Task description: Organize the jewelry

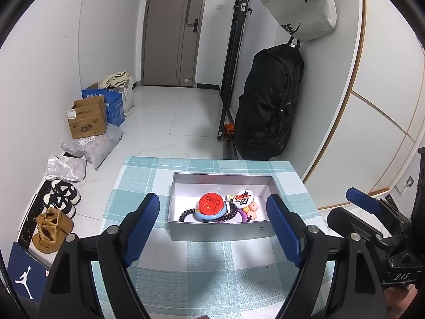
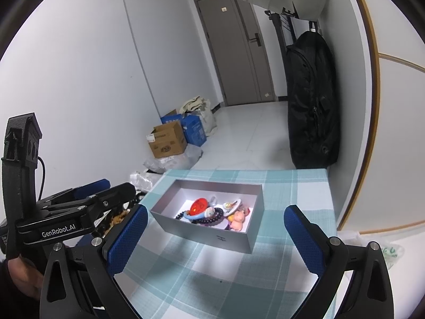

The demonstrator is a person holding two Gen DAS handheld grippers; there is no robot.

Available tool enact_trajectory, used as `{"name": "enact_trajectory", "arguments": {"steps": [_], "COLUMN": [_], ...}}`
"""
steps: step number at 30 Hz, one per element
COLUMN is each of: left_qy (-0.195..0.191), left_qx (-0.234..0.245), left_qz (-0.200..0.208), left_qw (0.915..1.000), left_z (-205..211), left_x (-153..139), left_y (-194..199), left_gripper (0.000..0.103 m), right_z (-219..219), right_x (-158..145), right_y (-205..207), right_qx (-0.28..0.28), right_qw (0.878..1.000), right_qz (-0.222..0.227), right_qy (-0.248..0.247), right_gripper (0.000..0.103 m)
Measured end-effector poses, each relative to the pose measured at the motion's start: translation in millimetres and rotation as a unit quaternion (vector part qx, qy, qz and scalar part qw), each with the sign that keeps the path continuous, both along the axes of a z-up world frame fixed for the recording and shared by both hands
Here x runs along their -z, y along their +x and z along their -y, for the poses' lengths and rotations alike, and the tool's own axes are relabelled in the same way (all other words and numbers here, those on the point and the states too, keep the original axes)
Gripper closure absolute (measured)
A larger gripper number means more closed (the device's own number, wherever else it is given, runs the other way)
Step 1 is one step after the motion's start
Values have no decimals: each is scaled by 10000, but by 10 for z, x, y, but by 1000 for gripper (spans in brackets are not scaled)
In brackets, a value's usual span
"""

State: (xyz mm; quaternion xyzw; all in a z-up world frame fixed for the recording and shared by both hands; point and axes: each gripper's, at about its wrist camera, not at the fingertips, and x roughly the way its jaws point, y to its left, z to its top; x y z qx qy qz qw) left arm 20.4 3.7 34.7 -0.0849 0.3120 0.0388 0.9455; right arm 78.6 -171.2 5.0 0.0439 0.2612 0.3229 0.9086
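Observation:
A grey open box stands on a teal plaid tablecloth. Inside lie a red round "China" badge, a dark bead bracelet, a white badge, a pink figure and a light blue ring. My left gripper is open and empty, just in front of the box. My right gripper is open and empty, also near the box front. The right gripper shows at the right edge of the left wrist view; the left gripper shows at the left of the right wrist view.
The table stands in a hallway. A black backpack hangs on the right wall, with a white bag above it. Cardboard boxes, plastic bags and shoes line the floor on the left. A closed door is at the far end.

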Motion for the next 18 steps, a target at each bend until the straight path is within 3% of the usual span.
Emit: {"name": "enact_trajectory", "arguments": {"steps": [18], "left_qy": [-35], "left_qx": [-33], "left_qz": [-18], "left_qw": [10000], "left_z": [-15], "left_x": [-2], "left_y": [0], "left_gripper": [24], "right_z": [-20], "right_x": [17], "right_y": [4], "right_qx": [6], "right_qw": [10000], "right_qz": [-51], "right_qy": [-54], "right_gripper": [0]}}
